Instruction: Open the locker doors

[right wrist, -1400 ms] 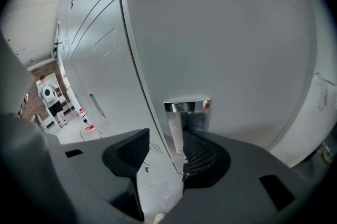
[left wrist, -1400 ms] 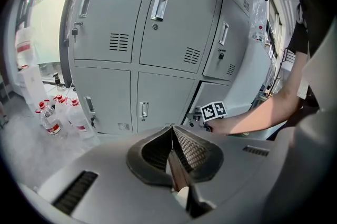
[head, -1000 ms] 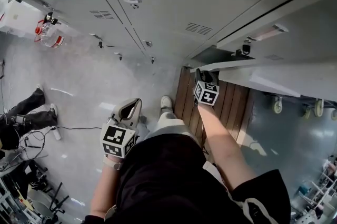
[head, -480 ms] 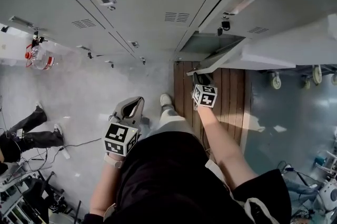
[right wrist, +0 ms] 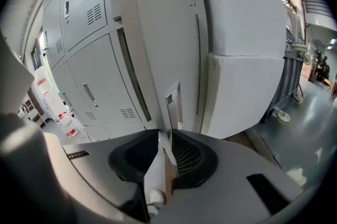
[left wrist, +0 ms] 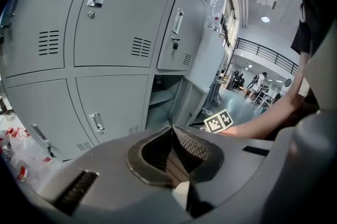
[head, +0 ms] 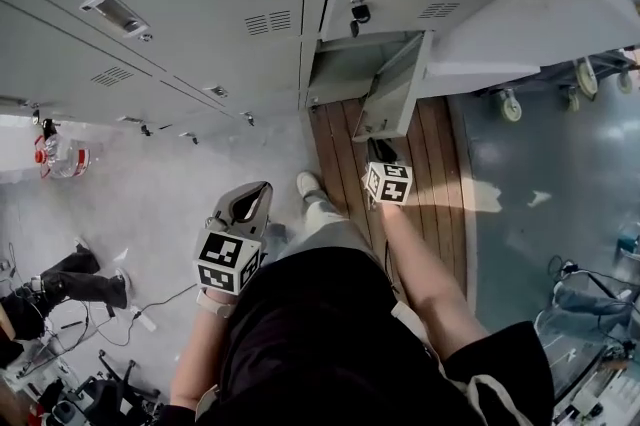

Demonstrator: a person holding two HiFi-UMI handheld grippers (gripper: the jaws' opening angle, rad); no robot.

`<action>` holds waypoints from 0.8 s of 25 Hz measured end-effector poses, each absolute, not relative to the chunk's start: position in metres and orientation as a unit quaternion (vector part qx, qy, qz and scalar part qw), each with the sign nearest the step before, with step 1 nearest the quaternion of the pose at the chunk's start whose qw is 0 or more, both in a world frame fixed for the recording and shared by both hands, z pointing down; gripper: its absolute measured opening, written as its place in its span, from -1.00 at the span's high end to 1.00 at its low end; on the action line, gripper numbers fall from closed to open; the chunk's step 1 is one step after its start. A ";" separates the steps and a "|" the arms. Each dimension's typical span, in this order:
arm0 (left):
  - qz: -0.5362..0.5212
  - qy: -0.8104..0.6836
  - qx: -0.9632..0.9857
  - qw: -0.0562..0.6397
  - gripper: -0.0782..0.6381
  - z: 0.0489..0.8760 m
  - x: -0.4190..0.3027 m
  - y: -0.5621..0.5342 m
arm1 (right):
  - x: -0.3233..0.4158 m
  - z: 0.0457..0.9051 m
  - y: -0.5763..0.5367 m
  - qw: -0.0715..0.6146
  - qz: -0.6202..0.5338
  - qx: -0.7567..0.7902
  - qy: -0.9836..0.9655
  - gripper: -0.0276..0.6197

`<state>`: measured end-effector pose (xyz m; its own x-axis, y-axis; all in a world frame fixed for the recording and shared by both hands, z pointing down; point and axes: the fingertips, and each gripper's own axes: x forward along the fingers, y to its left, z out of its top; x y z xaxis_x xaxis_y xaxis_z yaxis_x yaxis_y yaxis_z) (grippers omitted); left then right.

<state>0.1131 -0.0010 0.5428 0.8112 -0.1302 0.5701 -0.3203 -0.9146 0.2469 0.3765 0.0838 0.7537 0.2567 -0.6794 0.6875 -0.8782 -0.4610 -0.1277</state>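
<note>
The right tool [right wrist: 164, 145], its jaws closing on the thin edge of a lower locker door [right wrist: 163, 44], held that door swung well out from its compartment [head: 345, 72], above a strip of wooden flooring [head: 440, 164]. The left tool [left wrist: 171, 132], jaws together with nothing between them, hung low and idle, well apart from the lockers. One door appeared open. The neighbouring doors [head: 200, 4] along the grey bank, upper and lower, stood shut, so most of the job seemingly lay ahead.
</note>
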 end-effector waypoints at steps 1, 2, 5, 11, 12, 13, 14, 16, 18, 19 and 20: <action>0.284 -0.113 0.937 0.167 0.73 0.543 0.117 0.001 | 0.381 0.754 0.091 0.139 0.351 0.785 -0.492 0.60; 0.286 -0.107 0.938 0.166 0.73 0.544 0.120 0.004 | 0.385 0.754 0.099 0.137 0.352 0.789 -0.484 0.62; 0.289 -0.092 0.939 0.161 0.73 0.545 0.129 0.009 | 0.397 0.755 0.120 0.132 0.357 0.800 -0.464 0.63; 0.290 -0.079 0.941 0.158 0.73 0.546 0.147 0.010 | 0.419 0.754 0.144 0.132 0.360 0.810 -0.443 0.63; 0.291 -0.076 0.941 0.158 0.73 0.546 0.151 0.011 | 0.423 0.754 0.148 0.130 0.361 0.813 -0.438 0.63; 0.292 -0.073 0.941 0.157 0.73 0.546 0.155 0.011 | 0.427 0.753 0.152 0.127 0.363 0.816 -0.431 0.64; 0.292 -0.070 0.941 0.156 0.73 0.546 0.160 0.011 | 0.432 0.753 0.157 0.124 0.364 0.820 -0.424 0.64; 0.294 -0.063 0.942 0.152 0.73 0.546 0.168 0.012 | 0.442 0.752 0.165 0.120 0.364 0.827 -0.412 0.66; 0.296 -0.057 0.942 0.150 0.73 0.546 0.175 0.014 | 0.452 0.751 0.171 0.117 0.363 0.833 -0.400 0.71; 0.297 -0.055 0.941 0.149 0.73 0.547 0.177 0.014 | 0.458 0.751 0.174 0.114 0.362 0.837 -0.394 0.73; 0.299 -0.053 0.941 0.149 0.73 0.548 0.179 0.015 | 0.464 0.751 0.178 0.111 0.361 0.840 -0.388 0.74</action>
<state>0.1791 0.0147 0.5479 0.8153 -0.0108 0.5789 -0.1888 -0.9501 0.2481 0.4640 0.1776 0.7513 0.4373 -0.5726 0.6934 -0.7330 -0.6737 -0.0940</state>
